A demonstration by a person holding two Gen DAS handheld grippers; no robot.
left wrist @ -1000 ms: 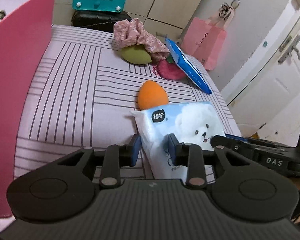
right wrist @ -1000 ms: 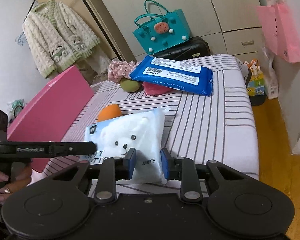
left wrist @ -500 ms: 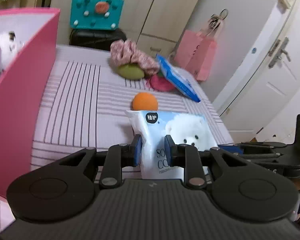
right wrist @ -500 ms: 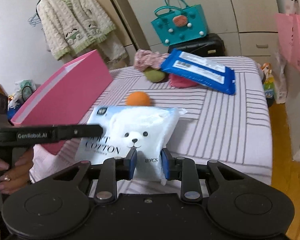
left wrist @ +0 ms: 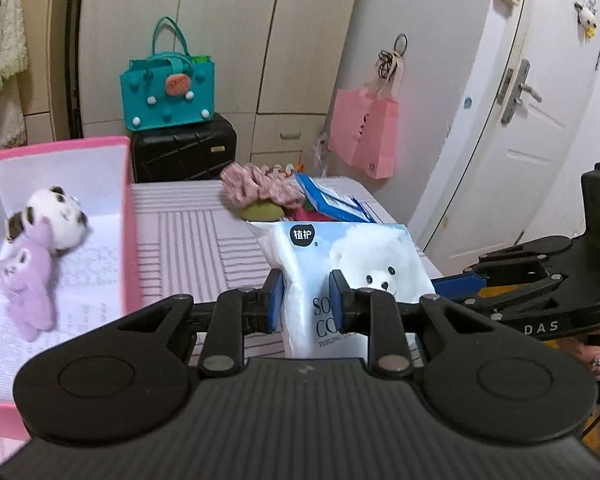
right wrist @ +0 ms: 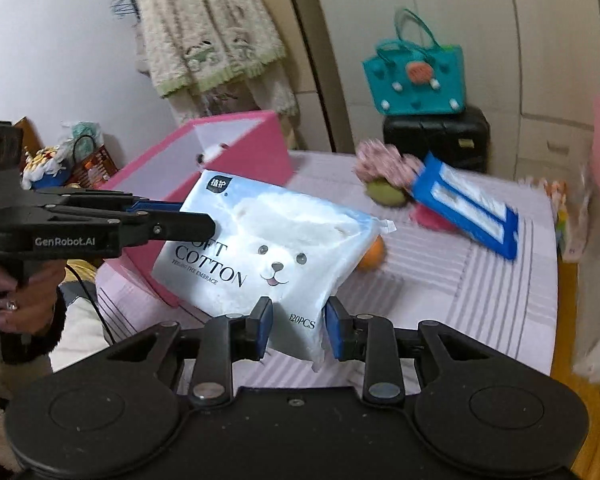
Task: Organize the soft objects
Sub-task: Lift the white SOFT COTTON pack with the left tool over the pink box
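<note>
Both grippers hold one white and blue cotton tissue pack [left wrist: 352, 276] with a bear face, lifted above the striped bed. My left gripper [left wrist: 306, 306] is shut on its left end; my right gripper [right wrist: 298, 326] is shut on its near right edge [right wrist: 300, 322]. The pack [right wrist: 268, 240] hangs tilted beside the open pink box [left wrist: 126, 216], also in the right wrist view [right wrist: 244, 152]. A panda plush [left wrist: 56, 216] and a purple plush [left wrist: 28, 280] lie inside the box. An orange sponge [right wrist: 372, 254] lies on the bed, partly hidden by the pack.
At the bed's far end lie a pink scrunchie [left wrist: 260, 188], a green sponge [left wrist: 262, 212], a red item [right wrist: 430, 214] and a blue wipes pack [right wrist: 468, 204]. A teal bag [left wrist: 168, 92] stands on a black case [left wrist: 184, 148]. A pink paper bag [left wrist: 364, 132] hangs at the right.
Both grippers have lifted the tissue pack higher off the bed and moved it left toward the pink box. The box's inside with the plush toys has come into view.
</note>
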